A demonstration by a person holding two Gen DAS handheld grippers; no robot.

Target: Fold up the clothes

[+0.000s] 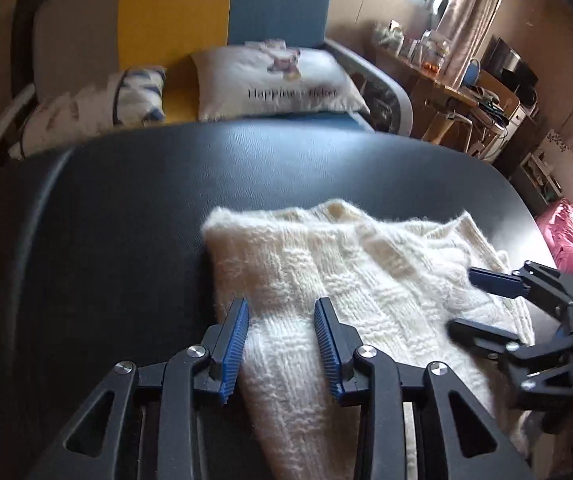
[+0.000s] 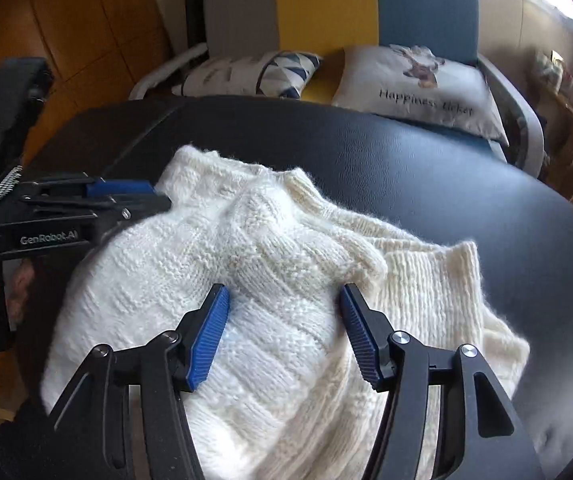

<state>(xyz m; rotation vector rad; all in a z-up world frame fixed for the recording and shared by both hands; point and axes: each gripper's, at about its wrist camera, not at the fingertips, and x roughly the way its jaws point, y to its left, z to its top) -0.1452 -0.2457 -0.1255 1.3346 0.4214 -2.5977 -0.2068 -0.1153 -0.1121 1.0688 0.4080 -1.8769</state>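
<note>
Black padded tabletop bears a cream knitted sweater, partly folded. Left gripper and right gripper hover parted, gripping nothing. Soft, limp knit: probably best pinched at its ribbed hem.

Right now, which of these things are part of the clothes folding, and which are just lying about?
Part of the job:
- white knitted sweater
- black table it lies on
- left gripper
- right gripper

Just lying about:
- printed cushion
- patterned cushion
- sofa
- pink cloth

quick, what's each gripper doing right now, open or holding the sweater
Left gripper: open, jaws apart over the white knitted sweater, gripping nothing.
Right gripper: open, jaws apart above the sweater, holding nothing.
</note>
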